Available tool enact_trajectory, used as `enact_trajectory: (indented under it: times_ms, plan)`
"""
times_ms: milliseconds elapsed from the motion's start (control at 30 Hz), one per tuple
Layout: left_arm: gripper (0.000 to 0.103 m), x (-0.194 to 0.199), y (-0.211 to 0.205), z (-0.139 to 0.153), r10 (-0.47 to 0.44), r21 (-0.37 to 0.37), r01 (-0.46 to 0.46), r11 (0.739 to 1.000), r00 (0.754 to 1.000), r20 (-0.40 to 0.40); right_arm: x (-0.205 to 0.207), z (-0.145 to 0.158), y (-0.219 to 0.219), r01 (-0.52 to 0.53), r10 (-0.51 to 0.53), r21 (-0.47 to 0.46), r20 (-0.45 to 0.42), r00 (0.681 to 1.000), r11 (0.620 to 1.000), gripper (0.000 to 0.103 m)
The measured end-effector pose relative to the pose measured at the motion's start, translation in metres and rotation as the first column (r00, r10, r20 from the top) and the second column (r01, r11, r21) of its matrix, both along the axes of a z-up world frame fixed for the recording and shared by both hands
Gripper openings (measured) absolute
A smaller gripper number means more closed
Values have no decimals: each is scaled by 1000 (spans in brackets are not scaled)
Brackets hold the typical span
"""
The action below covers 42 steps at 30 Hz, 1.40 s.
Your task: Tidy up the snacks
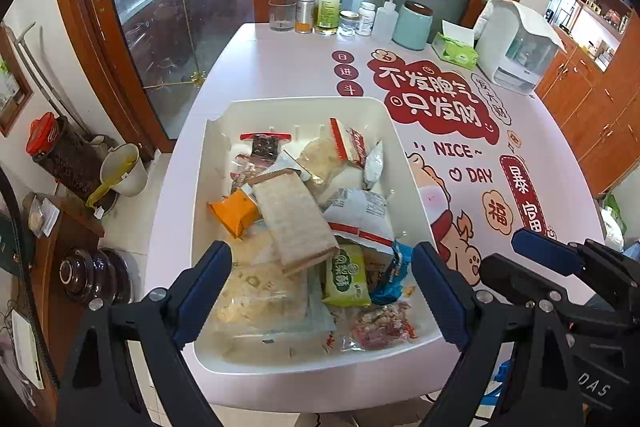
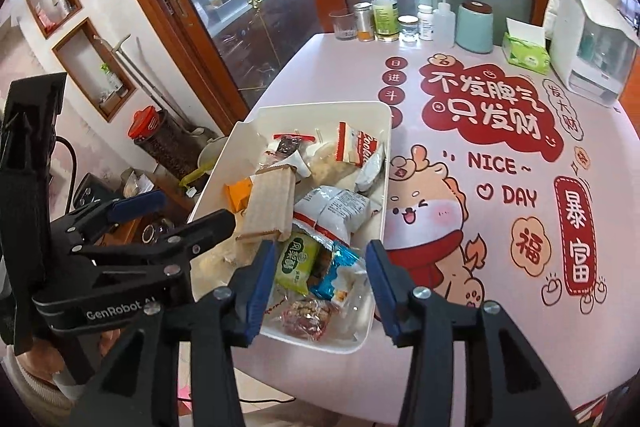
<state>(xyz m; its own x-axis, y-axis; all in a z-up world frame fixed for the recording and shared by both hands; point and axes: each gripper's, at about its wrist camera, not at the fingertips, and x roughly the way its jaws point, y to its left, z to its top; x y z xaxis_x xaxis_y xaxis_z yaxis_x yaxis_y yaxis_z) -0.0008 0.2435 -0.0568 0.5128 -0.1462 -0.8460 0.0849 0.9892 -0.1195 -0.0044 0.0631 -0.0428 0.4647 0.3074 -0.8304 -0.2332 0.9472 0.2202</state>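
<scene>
A white rectangular bin stands on the pink table, full of mixed snack packets: a long beige wafer pack, a green packet, an orange packet, a blue packet and a white-and-red bag. My left gripper is open and empty above the bin's near end. My right gripper is open and empty over the bin's near right corner. Each gripper shows in the other's view, the right and the left.
Along the table's far edge stand a glass, bottles and jars, a teal canister, a green tissue pack and a white appliance. A glass-door cabinet is behind. Pots and a jar sit on the floor at left.
</scene>
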Motion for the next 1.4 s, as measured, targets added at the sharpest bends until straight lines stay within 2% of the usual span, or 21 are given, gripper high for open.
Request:
enact_trajectory:
  times_ms: [133,300,633,867,1100,1400]
  plan:
    - [91,-6,-13,0,-27,3,27,1000,1000,1,-11,-1,-7,33,-33,-2,0,999,999,47]
    - [91,-12,-37,5,-43,41,42,998,999,14,-22,2,-27,91,-91,-5,13,996,996,47]
    - [91,-18,-110,23,-104,44,103,994,994,34,-37,22,-90,194,-191,-26,92,977,981,48]
    - [91,-22,-156,37,-116,66,111,992,990,81,-39,34,-143,240,-237,-19,111,965,971,55]
    - [91,-22,-183,41,-99,74,92,993,991,93,-34,34,-176,253,-251,-13,93,963,967,56]
    - [91,-17,-200,37,-80,60,76,995,994,73,-27,32,-195,242,-237,-41,94,967,969,56]
